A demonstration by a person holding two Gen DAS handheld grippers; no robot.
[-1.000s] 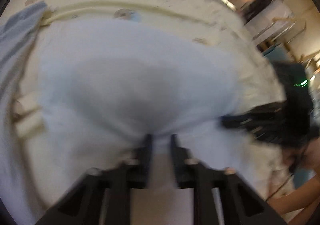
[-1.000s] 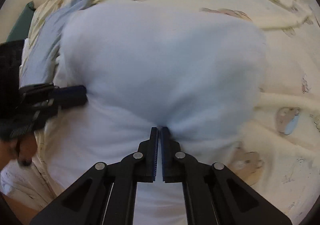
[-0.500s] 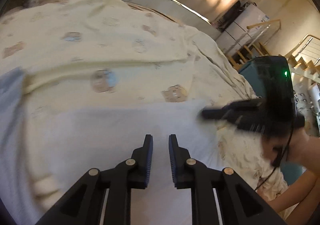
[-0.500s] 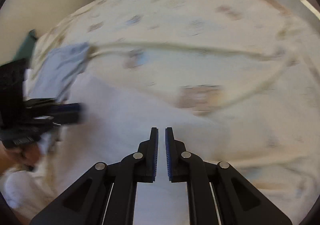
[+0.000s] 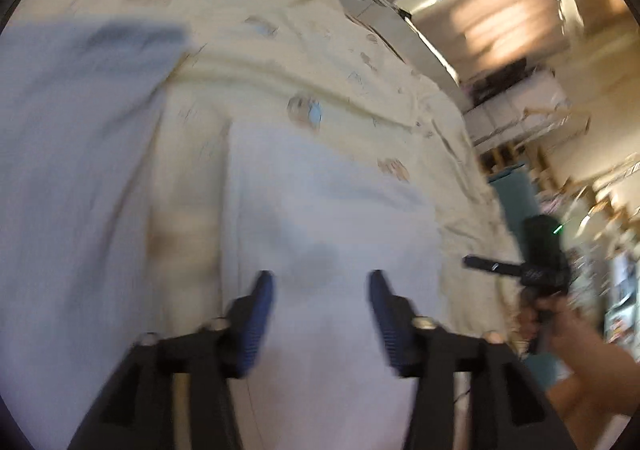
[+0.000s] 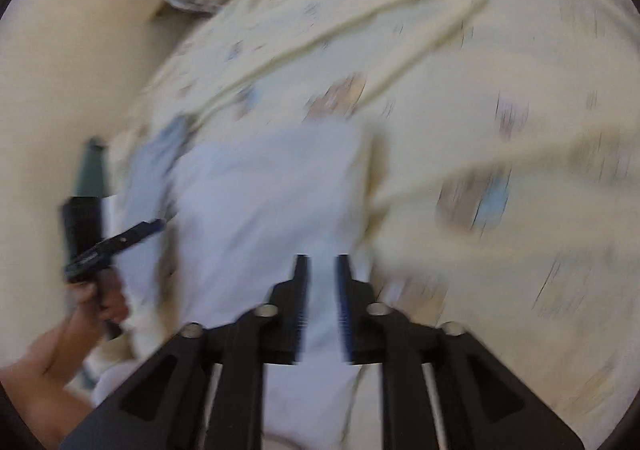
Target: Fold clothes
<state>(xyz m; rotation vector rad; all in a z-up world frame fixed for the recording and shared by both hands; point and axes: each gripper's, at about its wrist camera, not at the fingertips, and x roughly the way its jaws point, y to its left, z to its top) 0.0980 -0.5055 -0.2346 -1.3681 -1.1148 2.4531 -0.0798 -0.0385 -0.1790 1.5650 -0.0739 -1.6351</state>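
The white garment (image 5: pixel 320 210) lies flat on the bed's cream printed sheet (image 5: pixel 248 30), with a pale blue cloth (image 5: pixel 72 138) just beside it. Above the garment, the left claw (image 5: pixel 320 290) is spreading, nothing between its jaws; the right claw (image 6: pixel 322 282) is opening too, also empty. The garment looks light, limp and crease-prone (blur hides seams), so corners or hem edges seem the best grip.
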